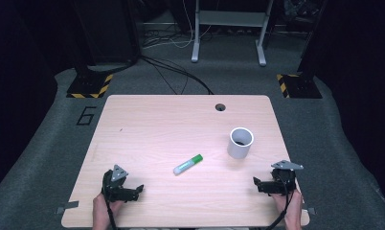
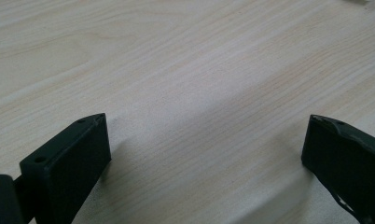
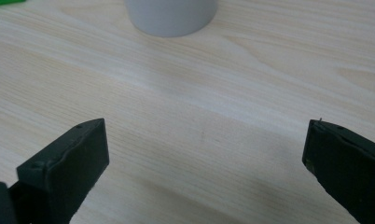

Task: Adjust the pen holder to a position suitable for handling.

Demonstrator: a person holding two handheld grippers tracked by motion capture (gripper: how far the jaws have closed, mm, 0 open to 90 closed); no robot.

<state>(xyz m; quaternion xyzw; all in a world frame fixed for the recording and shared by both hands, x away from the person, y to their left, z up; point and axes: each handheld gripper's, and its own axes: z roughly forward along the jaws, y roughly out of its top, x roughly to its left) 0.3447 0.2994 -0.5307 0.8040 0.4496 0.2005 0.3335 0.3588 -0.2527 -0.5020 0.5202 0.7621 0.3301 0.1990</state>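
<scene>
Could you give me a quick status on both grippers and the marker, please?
Left gripper and right gripper open, resting on table. Marker lying flat, untouched, beside cup. Path clear.

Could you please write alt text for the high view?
A marker lies mid-table beside a white cup, untouched. The left gripper and right gripper rest open at the wooden table's near corners.

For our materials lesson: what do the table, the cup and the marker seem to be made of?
Table: pale wood-grain laminate or veneer, matt, grain lines visible. Cup: probably plastic, smooth matt white-grey, uniform wall. Marker: likely plastic, whitish barrel with green cap, slightly glossy.
</scene>
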